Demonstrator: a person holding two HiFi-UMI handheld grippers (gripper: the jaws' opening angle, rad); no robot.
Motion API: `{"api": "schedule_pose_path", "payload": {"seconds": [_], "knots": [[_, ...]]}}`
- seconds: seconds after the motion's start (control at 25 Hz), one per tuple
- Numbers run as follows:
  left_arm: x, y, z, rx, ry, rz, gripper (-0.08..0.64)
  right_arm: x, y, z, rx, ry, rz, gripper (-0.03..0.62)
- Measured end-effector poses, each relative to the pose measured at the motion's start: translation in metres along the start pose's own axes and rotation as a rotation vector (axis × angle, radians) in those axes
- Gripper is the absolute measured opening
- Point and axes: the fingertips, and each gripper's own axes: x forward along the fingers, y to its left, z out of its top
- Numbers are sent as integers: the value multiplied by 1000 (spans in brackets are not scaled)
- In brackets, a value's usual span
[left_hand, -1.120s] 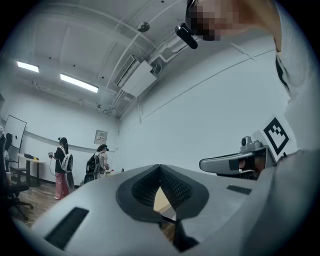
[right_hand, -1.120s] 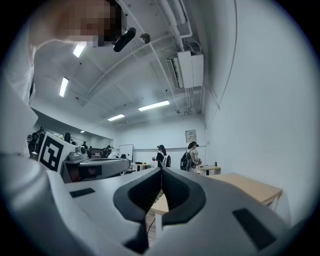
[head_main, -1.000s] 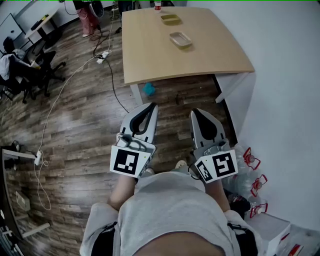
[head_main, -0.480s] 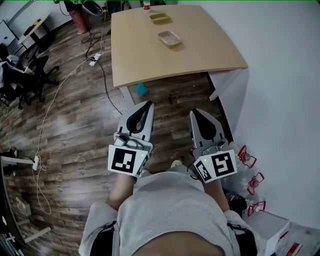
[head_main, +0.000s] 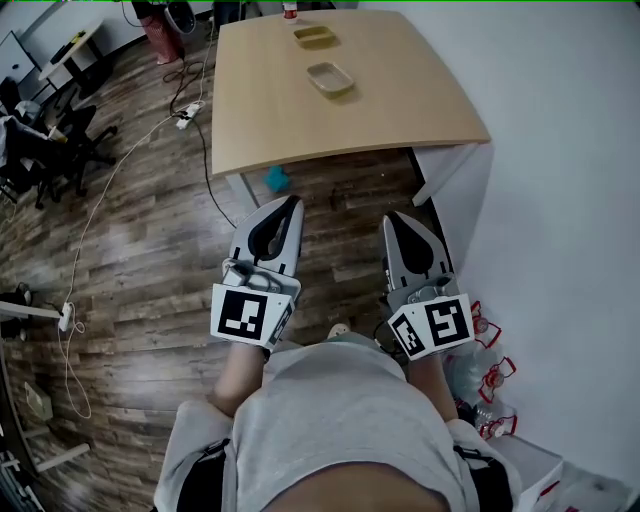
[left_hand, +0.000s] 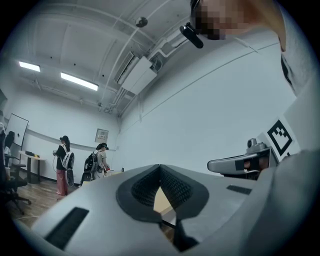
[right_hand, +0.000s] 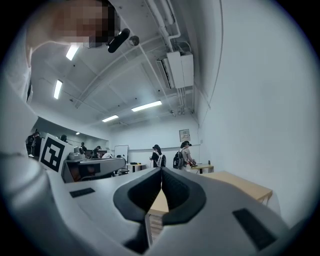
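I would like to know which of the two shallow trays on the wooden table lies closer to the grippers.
The paler tan tray, in the middle of the table. The yellower tray sits beyond it, near the far edge.

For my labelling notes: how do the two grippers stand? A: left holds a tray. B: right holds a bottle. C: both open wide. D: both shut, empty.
D: the tips of the left gripper and of the right gripper meet, with nothing between them.
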Motion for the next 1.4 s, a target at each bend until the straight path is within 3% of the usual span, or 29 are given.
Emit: {"api": "schedule_pose_path", "payload": {"seconds": [0.24, 0.64, 0.96, 1.4], "knots": [[17, -21, -7, -12, -2, 27, 15, -10, -25, -6, 12, -5, 24, 11], [51, -32, -15, -6, 20, -17, 15, -3, -63, -11, 49, -17, -24, 11], [98, 9, -24, -17, 12, -40, 14, 53, -81, -11, 26, -14, -48, 11], [154, 97, -30, -22, -5, -19, 14, 159, -91, -5, -3, -29, -35, 11]]}}
